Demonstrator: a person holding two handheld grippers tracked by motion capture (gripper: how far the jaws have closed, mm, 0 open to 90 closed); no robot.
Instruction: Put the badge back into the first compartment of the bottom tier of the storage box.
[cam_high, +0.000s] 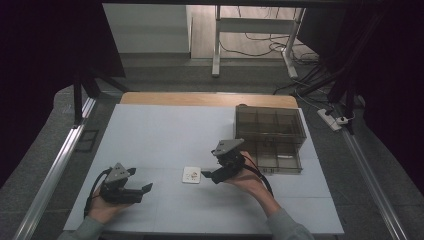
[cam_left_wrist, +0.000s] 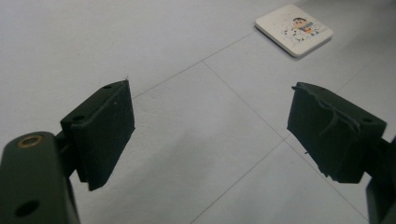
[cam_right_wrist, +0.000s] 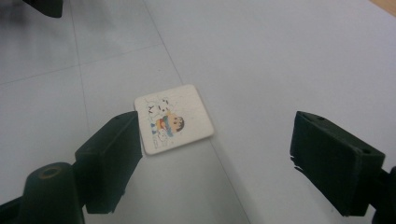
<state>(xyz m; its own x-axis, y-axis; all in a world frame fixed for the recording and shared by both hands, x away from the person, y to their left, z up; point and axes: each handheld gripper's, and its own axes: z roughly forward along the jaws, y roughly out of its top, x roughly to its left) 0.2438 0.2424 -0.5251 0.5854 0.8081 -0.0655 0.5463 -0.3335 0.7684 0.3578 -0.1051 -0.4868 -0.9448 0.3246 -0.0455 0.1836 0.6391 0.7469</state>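
A small white square tile (cam_high: 191, 175) with a cartoon picture lies flat on the white table top (cam_high: 165, 130). My right gripper (cam_high: 208, 176) hovers just right of it, open, jaws pointing left; in the right gripper view the tile (cam_right_wrist: 173, 118) lies just beyond the left jaw, partly behind its tip, nothing held. My left gripper (cam_high: 141, 183) rests near the front left, open and empty. In the left gripper view the tile (cam_left_wrist: 294, 29) lies far ahead at the upper right, well past the jaws.
A smoky transparent compartment box (cam_high: 270, 123) stands at the back right, with its drawer or lid (cam_high: 276, 158) lying in front, close behind the right hand. The table's wooden far edge (cam_high: 207, 98) shows beyond the white top. Cables and a desk frame (cam_high: 252, 35) lie on the floor.
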